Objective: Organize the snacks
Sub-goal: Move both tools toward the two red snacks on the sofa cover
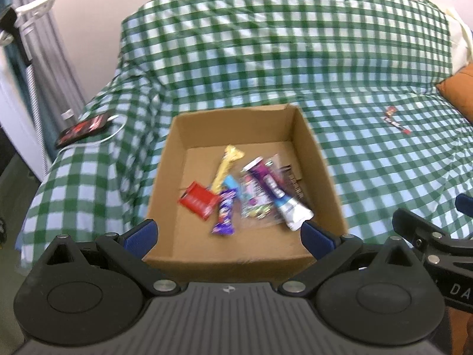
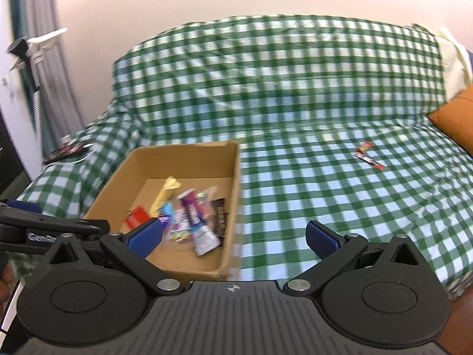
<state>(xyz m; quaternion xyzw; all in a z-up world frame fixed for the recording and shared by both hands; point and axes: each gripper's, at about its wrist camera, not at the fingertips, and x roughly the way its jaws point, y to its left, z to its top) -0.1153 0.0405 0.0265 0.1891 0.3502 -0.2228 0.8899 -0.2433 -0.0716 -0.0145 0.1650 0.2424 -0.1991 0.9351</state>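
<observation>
On the far left, a dark phone point(image 1: 81, 129) with a white cable point(image 1: 113, 134) lies on the arm of a sofa covered with a green and white checked cloth point(image 1: 295, 59). Next comes an open cardboard box point(image 1: 174, 159) standing on the seat. Inside it lie several snacks: a red packet point(image 1: 197, 201), a yellow bar point(image 1: 226, 167), a purple wrapper point(image 1: 225, 214), a clear bag point(image 1: 255, 204) and a purple and silver pouch point(image 1: 279, 195). The left gripper point(image 1: 229, 235) hangs above the near edge of the box, its jaws wide apart and holding nothing. The right gripper point(image 2: 233, 236) is just to the right of the box, over the seat, its jaws also spread and empty. Further right, well apart from the box, 2 small snacks point(image 2: 368, 155) lie on the cloth. An orange cushion point(image 2: 455, 121) is at the right edge.
</observation>
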